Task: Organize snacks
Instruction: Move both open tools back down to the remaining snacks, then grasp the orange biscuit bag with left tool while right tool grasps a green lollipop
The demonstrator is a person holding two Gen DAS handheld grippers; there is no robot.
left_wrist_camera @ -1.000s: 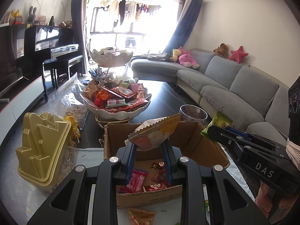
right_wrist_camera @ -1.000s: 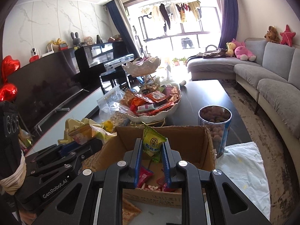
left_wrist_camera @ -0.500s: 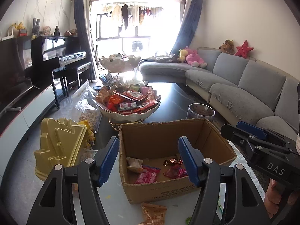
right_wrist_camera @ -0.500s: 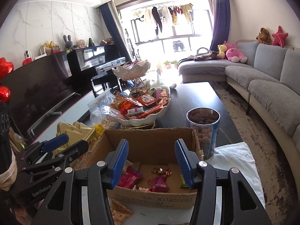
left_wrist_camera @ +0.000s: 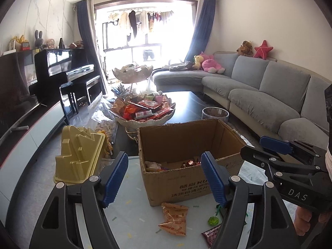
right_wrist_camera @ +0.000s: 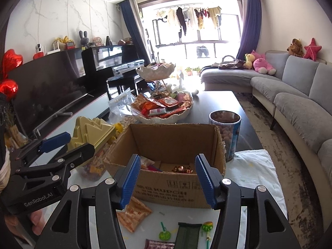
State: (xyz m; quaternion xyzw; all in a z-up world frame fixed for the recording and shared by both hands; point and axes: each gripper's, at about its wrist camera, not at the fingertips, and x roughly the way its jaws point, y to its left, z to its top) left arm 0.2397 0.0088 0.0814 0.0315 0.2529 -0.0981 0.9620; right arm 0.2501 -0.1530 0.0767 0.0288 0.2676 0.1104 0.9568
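Note:
An open cardboard box [left_wrist_camera: 186, 178] [right_wrist_camera: 170, 188] stands on the white table with several wrapped snacks inside. My left gripper [left_wrist_camera: 165, 179] is open and empty, just in front of the box. My right gripper [right_wrist_camera: 166, 179] is open and empty too, at the box's near wall. Loose snacks lie on the table before the box: orange packets [left_wrist_camera: 174, 217] [right_wrist_camera: 132, 213], green lollipops [right_wrist_camera: 165, 234] and a dark packet [right_wrist_camera: 186, 236]. Each gripper also shows in the other's view, the right one [left_wrist_camera: 276, 145] and the left one [right_wrist_camera: 54, 143].
A white tiered bowl [left_wrist_camera: 145, 114] full of snacks stands behind the box on a dark table. A yellow moulded container [left_wrist_camera: 78, 155] is left of the box, a clear nut jar [right_wrist_camera: 225, 132] to its right. A grey sofa [left_wrist_camera: 269, 95] lines the right side.
Both grippers have opened and dropped their snack packets into the box. Both have then pulled back and up, away from the box.

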